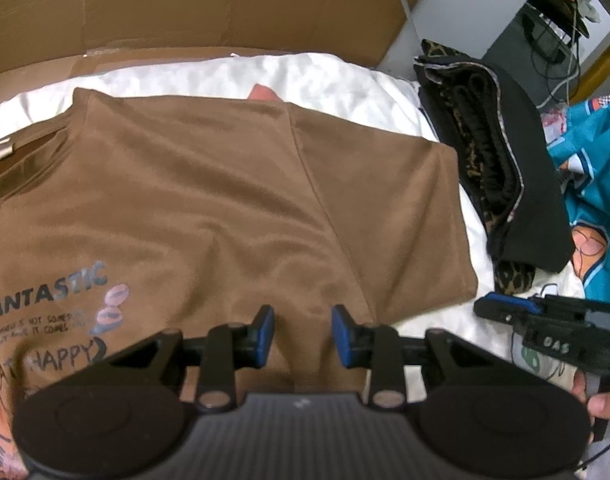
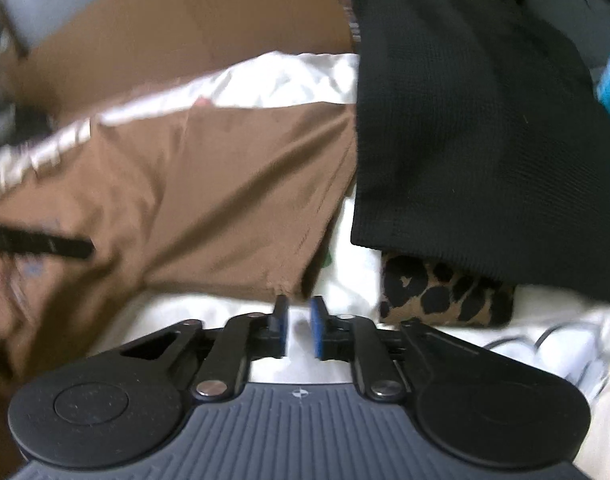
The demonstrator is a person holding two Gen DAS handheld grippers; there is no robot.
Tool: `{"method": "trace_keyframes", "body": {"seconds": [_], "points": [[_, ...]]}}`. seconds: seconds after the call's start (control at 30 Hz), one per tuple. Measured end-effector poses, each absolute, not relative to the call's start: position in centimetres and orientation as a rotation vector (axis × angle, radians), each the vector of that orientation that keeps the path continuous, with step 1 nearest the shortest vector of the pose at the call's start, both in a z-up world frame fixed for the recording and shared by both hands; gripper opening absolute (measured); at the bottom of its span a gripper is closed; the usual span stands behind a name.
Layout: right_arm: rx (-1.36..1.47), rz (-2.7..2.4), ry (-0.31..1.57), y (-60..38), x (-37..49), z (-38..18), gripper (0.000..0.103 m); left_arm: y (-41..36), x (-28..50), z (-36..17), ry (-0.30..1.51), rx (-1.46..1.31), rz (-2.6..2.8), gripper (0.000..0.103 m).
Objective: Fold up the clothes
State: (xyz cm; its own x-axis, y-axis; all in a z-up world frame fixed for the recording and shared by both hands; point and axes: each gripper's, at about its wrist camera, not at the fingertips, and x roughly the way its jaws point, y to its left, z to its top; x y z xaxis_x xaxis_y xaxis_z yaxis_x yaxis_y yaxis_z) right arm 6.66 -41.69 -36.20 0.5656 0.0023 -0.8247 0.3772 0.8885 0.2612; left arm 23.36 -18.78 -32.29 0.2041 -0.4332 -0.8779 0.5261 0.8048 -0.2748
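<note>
A brown T-shirt (image 1: pixel 209 184) lies spread front-up on a white bedsheet (image 1: pixel 333 76) with its folding, by the look of it, scarcely begun: the body is flat, the collar and its white label sit at the left of the left wrist view, and one short sleeve (image 1: pixel 389 216) reaches out unfolded towards a pile of dark clothes (image 1: pixel 505 184). That pile, a black knit (image 2: pixel 485 140) resting on a leopard-print piece (image 2: pixel 445 296), appears already folded and set aside just beside the shirt, while a turquoise printed garment (image 1: pixel 593 184) lies rumpled further off and seems still to await its turn. The shirt's fabric is smooth and matte with only soft creases, and its chest carries the printed words FANTASTIC and HAPPY beside small coffee-bean motifs. The left gripper (image 1: pixel 303 334) hovers over the shirt's midsection, its blue pads part-open with nothing pinched between them. The right gripper (image 2: pixel 299 326) points at the sleeve's hem corner, its jaws narrowly apart and empty, the cloth edge just ahead of the tips; that view is blurred, so any contact with the hem cannot be told. A cardboard panel (image 1: pixel 225 4) stands behind the bed. What remains, judging from this layout, is the sleeve fold, the opposite side and the final halving
</note>
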Motion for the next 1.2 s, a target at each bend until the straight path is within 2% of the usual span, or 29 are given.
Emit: {"method": "trace_keyframes", "body": {"seconds": [0.03,0.33,0.6,0.67,0.7,0.73,0.77,1.2], "points": [[0.486,-0.230,0.943,-42.0,6.6,-36.4,0.044,-18.8,23.4,-32.3,1.190,0.092,-0.670,0.034],[0.919,-0.329,0.893,-44.9,5.9,-38.5,0.044,-18.1,23.5,-32.4,1.193,0.084,-0.661,0.034],[1.145,-0.414,0.849,-45.7,5.1,-40.2,0.044,-17.9,23.4,-32.6,1.196,0.083,-0.663,0.034],[1.236,-0.438,0.827,-46.0,4.8,-40.9,0.041,-18.0,23.4,-32.7,1.199,0.085,-0.662,0.034],[1.264,-0.442,0.822,-46.2,4.8,-41.2,0.033,-18.0,23.3,-32.7,1.200,0.088,-0.664,0.034],[1.263,-0.443,0.824,-46.2,4.8,-41.2,0.010,-18.1,23.2,-32.8,1.200,0.091,-0.667,0.034],[1.256,-0.444,0.827,-46.2,4.9,-41.2,0.007,-18.1,23.2,-32.8,1.201,0.094,-0.671,0.034],[1.149,-0.461,0.802,-46.5,4.6,-39.0,0.004,-21.0,21.6,-33.4,1.194,0.176,-0.731,0.034]]}}
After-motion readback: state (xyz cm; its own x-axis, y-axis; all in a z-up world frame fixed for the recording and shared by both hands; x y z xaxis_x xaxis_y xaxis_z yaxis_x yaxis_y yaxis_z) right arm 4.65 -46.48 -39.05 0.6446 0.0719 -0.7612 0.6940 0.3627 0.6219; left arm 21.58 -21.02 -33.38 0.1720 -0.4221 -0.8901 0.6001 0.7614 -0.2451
